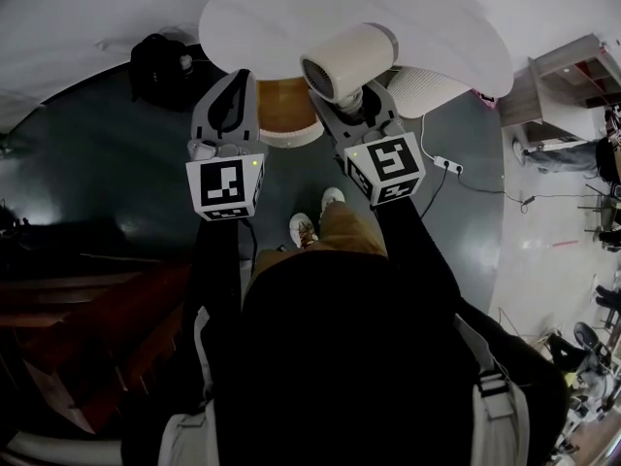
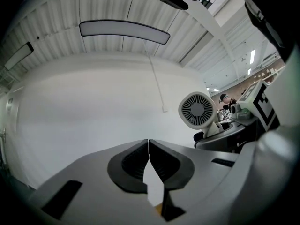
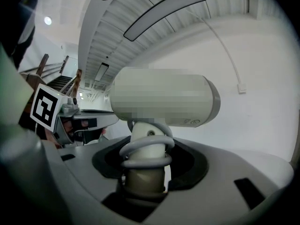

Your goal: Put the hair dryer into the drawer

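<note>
Right claw (image 3: 145,170): clamped on the hair dryer (image 3: 164,102) handle, held upright;
Left claw (image 2: 148,156): together, empty;
Progress: hair dryer in hand; drawer not in view, so stowing likely all ahead

No readable text, label or number shows anywhere.

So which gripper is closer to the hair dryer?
Right. The right gripper holds the dryer by its handle; the left gripper, shut and empty, is beside it, apart.
</note>
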The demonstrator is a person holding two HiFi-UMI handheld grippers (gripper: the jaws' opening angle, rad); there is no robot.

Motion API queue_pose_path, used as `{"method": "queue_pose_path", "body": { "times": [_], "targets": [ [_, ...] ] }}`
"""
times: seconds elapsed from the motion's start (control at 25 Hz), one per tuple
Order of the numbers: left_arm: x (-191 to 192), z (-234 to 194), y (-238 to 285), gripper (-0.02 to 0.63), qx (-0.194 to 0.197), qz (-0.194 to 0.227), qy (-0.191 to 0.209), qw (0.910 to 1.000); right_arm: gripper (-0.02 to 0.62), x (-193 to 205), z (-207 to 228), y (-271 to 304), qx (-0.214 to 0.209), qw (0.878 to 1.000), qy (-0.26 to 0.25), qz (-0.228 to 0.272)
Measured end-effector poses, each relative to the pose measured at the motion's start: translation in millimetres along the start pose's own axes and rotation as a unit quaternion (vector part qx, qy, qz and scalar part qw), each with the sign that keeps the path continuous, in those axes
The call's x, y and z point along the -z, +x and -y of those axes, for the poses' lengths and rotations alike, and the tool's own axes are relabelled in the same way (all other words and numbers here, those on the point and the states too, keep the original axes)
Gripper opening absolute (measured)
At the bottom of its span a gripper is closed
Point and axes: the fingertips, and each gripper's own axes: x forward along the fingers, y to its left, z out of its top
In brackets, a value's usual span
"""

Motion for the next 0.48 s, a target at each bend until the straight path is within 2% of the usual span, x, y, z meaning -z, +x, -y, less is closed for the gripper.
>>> {"method": "queue_pose_path", "body": {
  "times": [0.24,0.48],
  "targets": [
    [11.9,-12.5,23.5,0.015,-0.009,-0.004,-0.009,0.9999,0.236,2.9,9.8,33.3,-0.024,1.0,-0.002,-0.006],
    [35.2,-29.7,61.7,0.015,-0.03,-0.037,0.001,0.9989,0.237,9.2,29.7,83.1,-0.057,0.998,0.002,-0.015]
  ]
}}
